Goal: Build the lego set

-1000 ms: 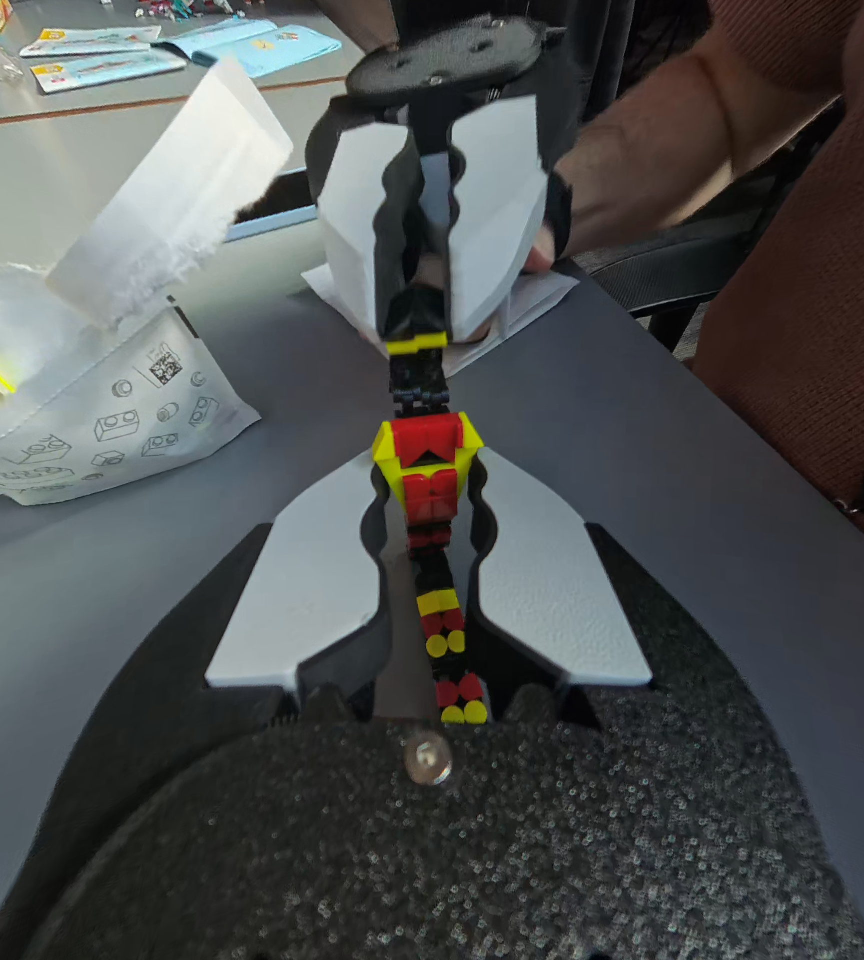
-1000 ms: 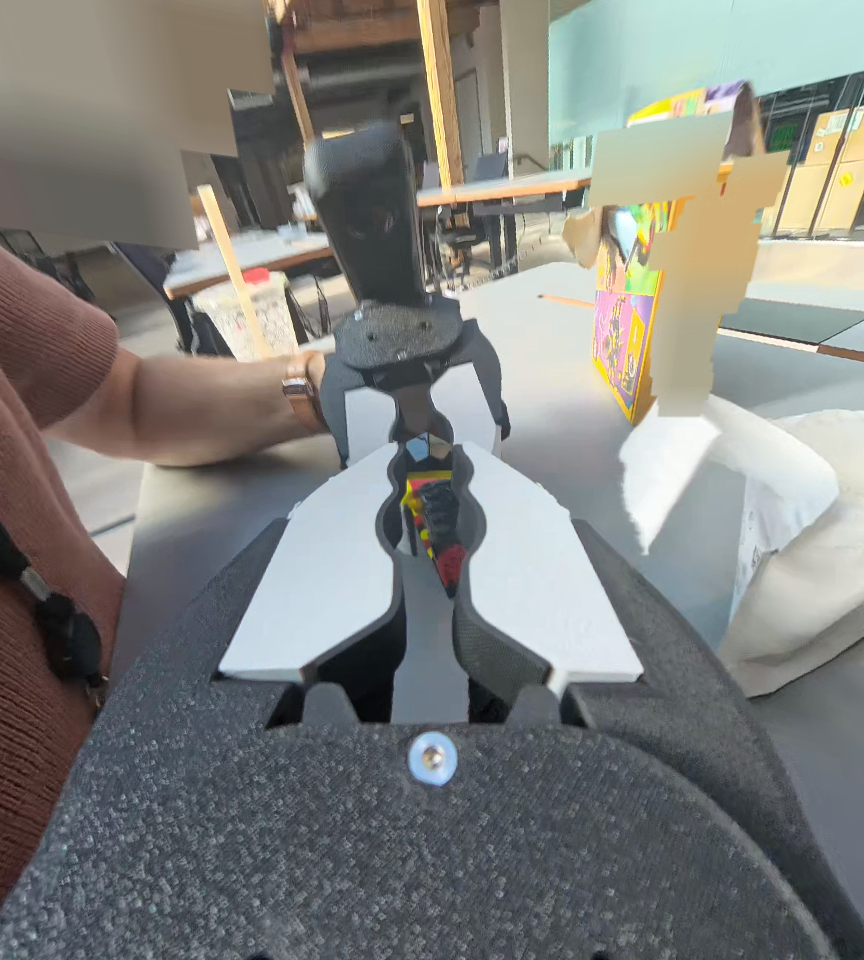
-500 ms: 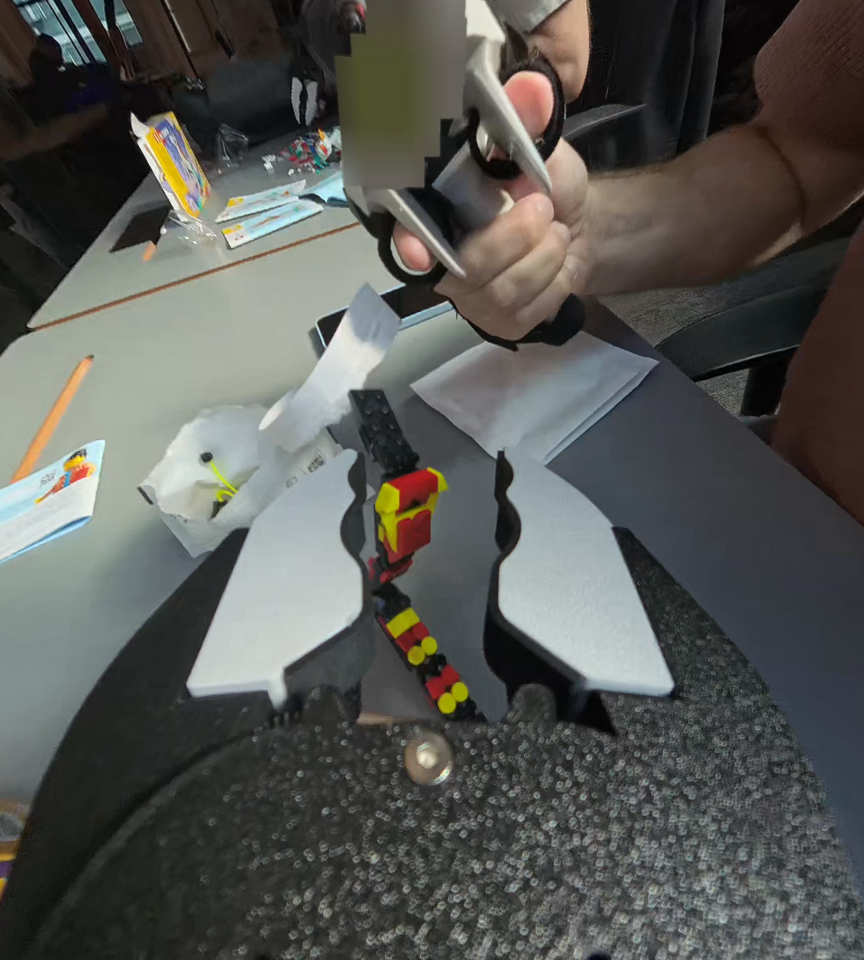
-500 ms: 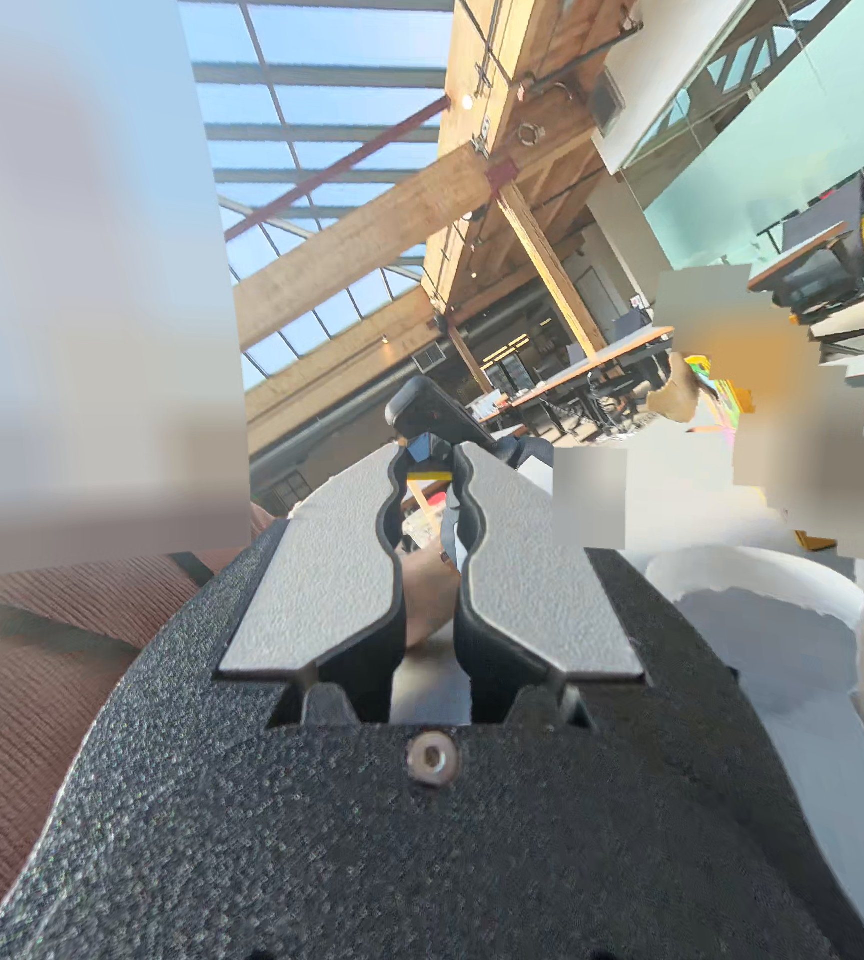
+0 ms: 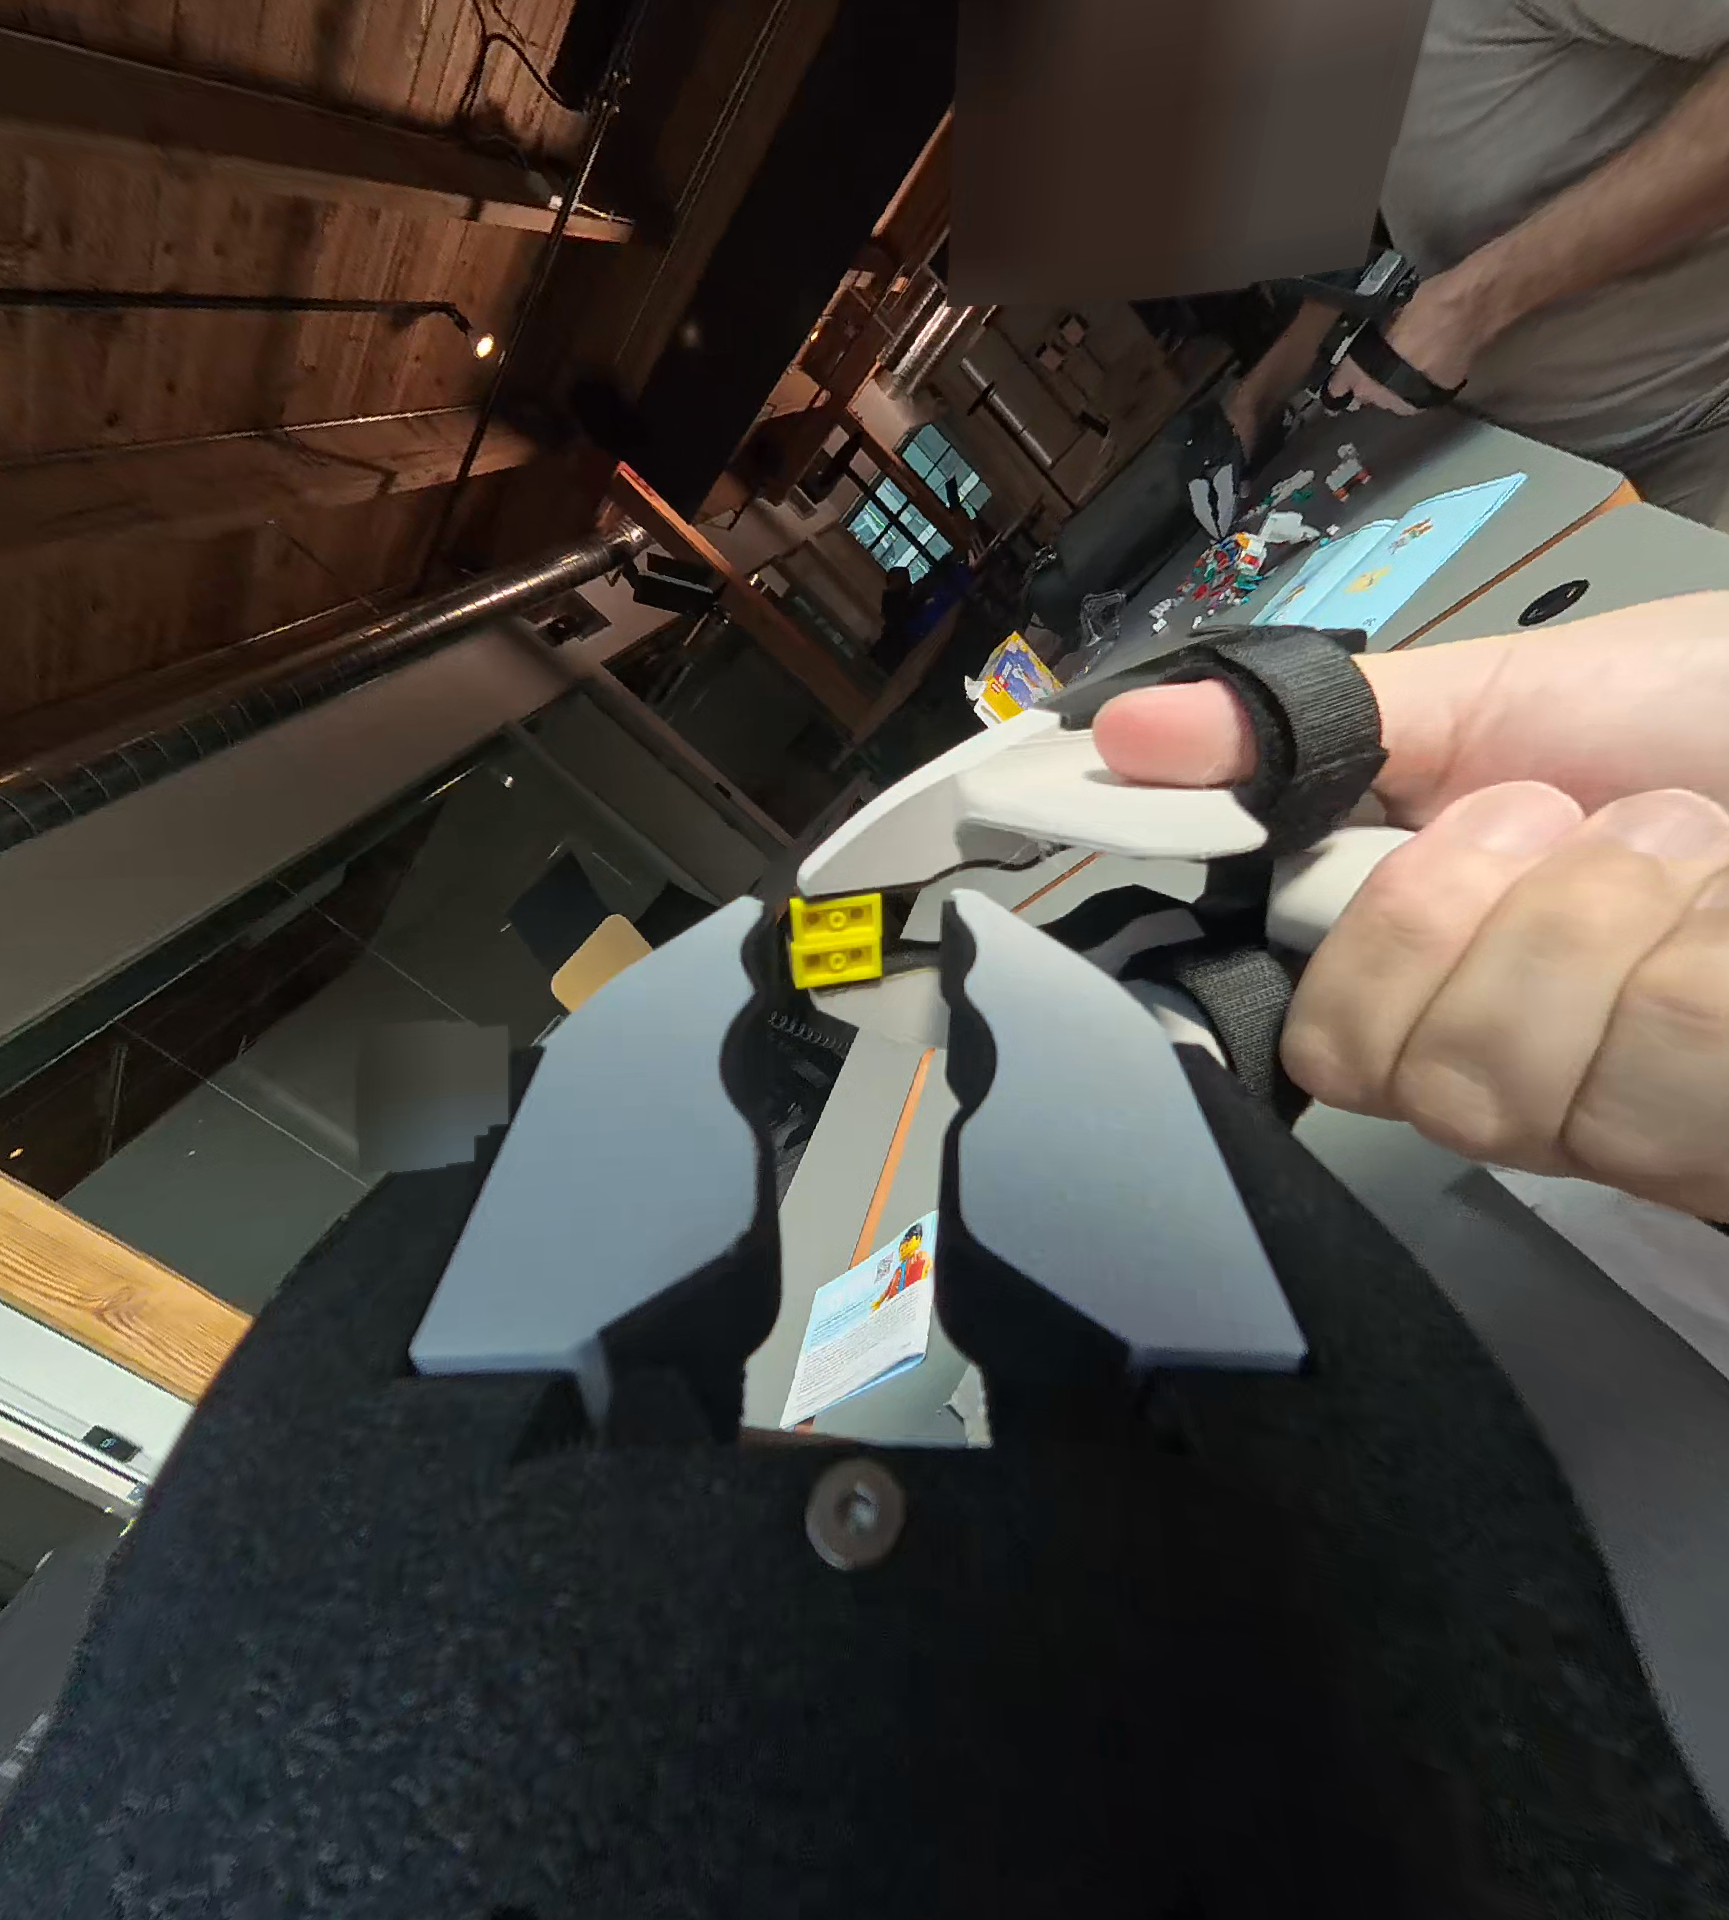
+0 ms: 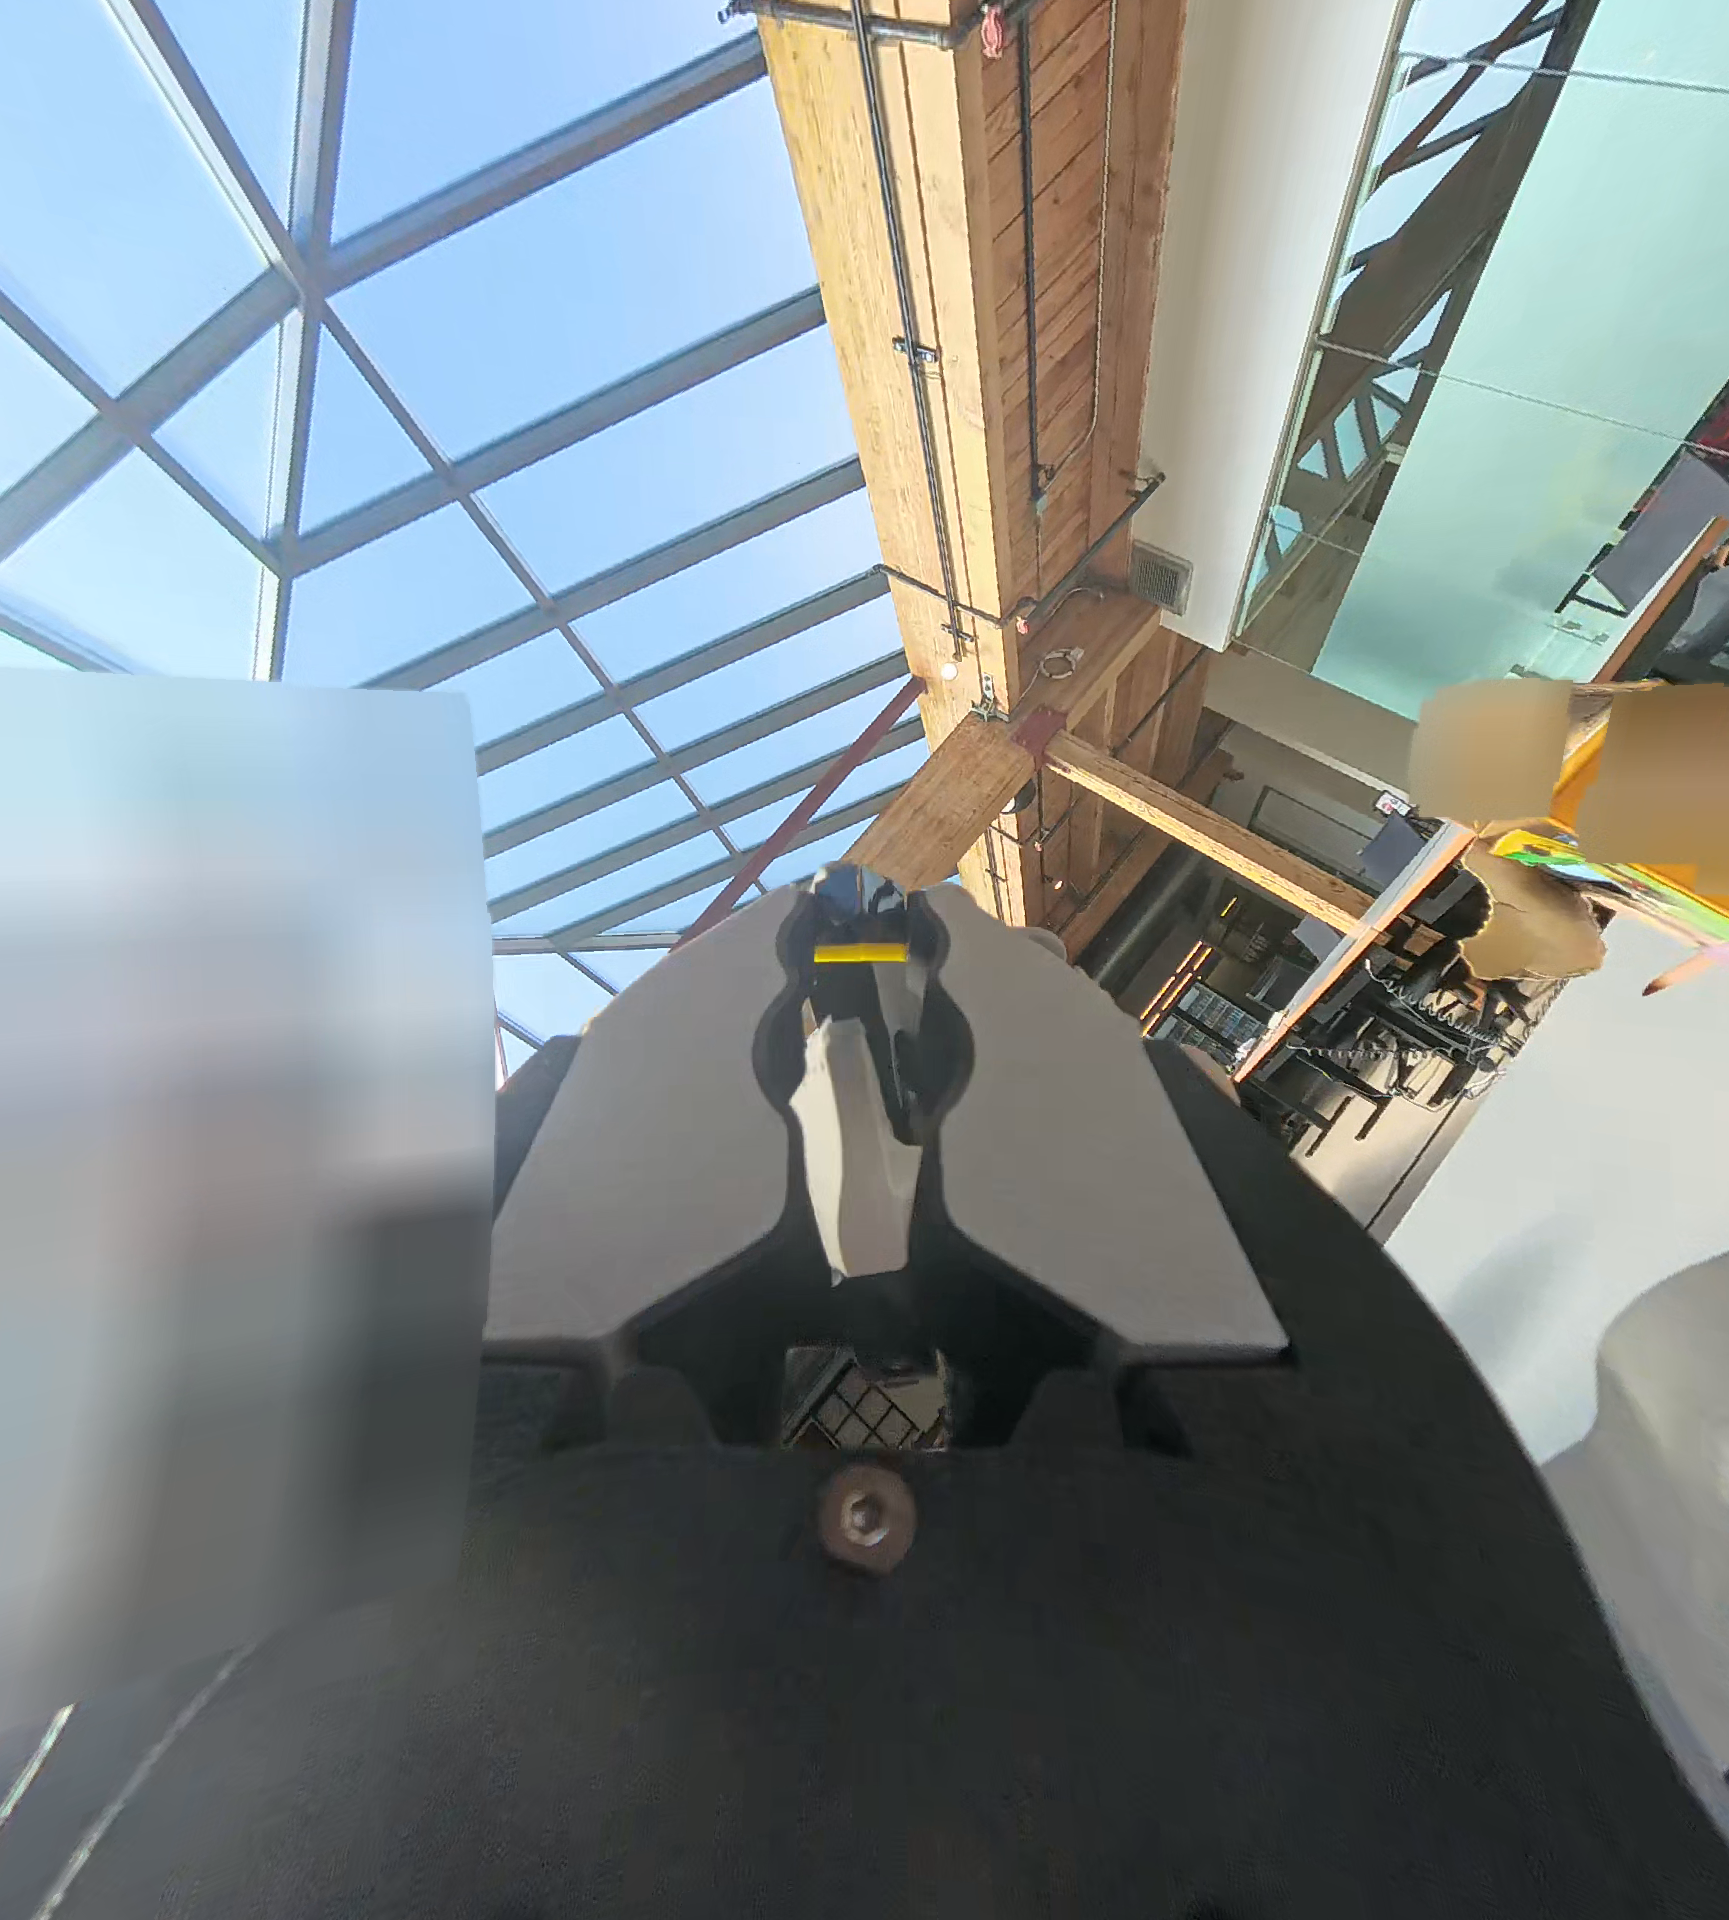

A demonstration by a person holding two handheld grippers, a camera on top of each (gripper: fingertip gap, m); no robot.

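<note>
While its black body stays mostly hidden, the lego build (image 5: 836, 940) shows two yellow plates at the left gripper (image 5: 855, 925) tips, whose fingers stand apart. Above it, the right gripper (image 6: 860, 925) clamps its end; whether the left touches it is unclear. A hand (image 5: 1525, 935) squeezes nearby.

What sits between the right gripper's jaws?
In the right wrist view, a black lego piece with a yellow stripe at their tips; lower, the left gripper's white finger.

Left wrist view dim, warm lamp-lit — right wrist view bright with skylight (image 6: 216, 312) daylight, edges wide-angle warped.
</note>
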